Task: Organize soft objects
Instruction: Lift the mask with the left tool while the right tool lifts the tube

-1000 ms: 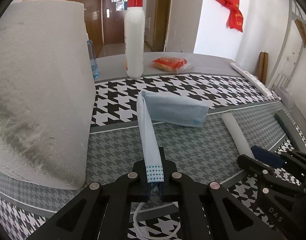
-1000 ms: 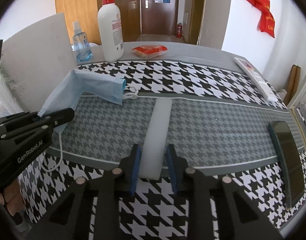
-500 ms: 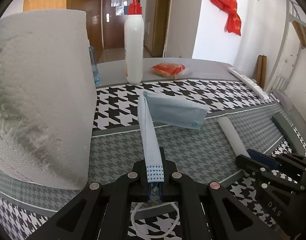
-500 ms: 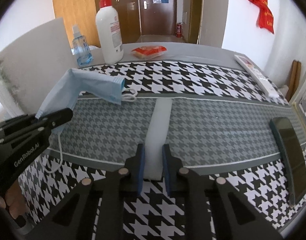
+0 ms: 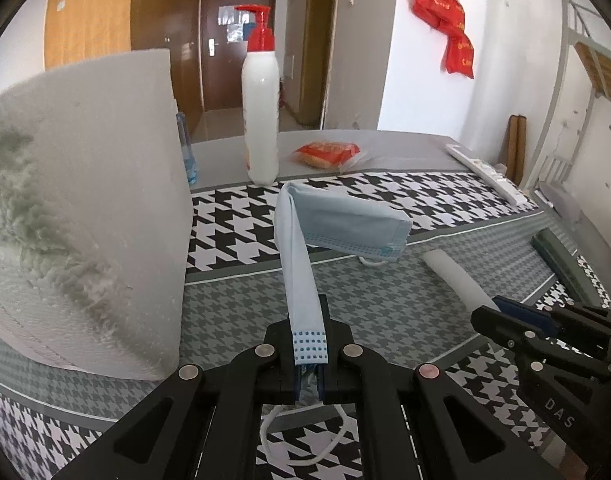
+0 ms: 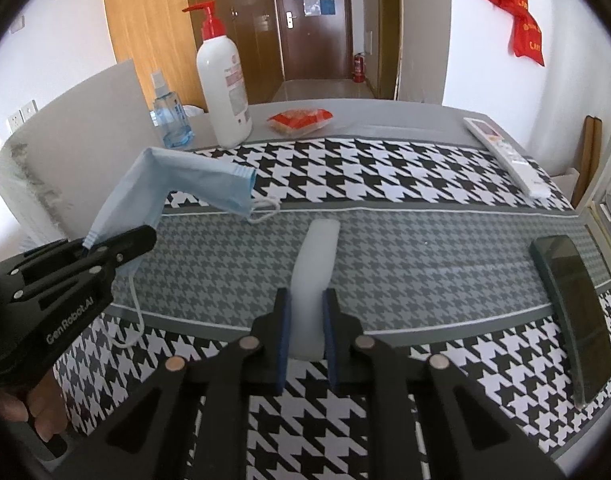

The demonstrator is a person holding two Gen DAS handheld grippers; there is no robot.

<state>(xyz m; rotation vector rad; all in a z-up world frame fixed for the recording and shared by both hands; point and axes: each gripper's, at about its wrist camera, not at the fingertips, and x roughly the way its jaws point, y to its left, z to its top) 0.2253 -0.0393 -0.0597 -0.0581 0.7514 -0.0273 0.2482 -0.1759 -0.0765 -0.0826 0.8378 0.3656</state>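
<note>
Gripping is the step in hand, judged from both views: each soft thing is already caught at its near end and neither is yet carried to a resting place. Nearest in the right wrist view, the right gripper point(image 6: 307, 330) is seen clamped on the near end of a white foam stick point(image 6: 315, 280), the blue pads pressed into its sides and the jaws drawn close but not fully together; the stick lies forward along the grey band of the tablecloth point(image 6: 425, 248). In the left wrist view, the left gripper point(image 5: 308, 354) is squeezed fully together on the end of a blue face mask point(image 5: 341, 220), whose body is draped away over the table, one ear loop hanging below the jaws. A gentle lift is called for next, it is judged, so that the mask's far half is drawn clear without dragging. Beside the left gripper a large paper roll point(image 5: 81, 216) is stood. Further off, a pump bottle point(image 6: 223, 92), a snack packet point(image 6: 299, 120), a remote point(image 6: 505, 156) and a phone point(image 6: 571, 304) are left untouched.
</note>
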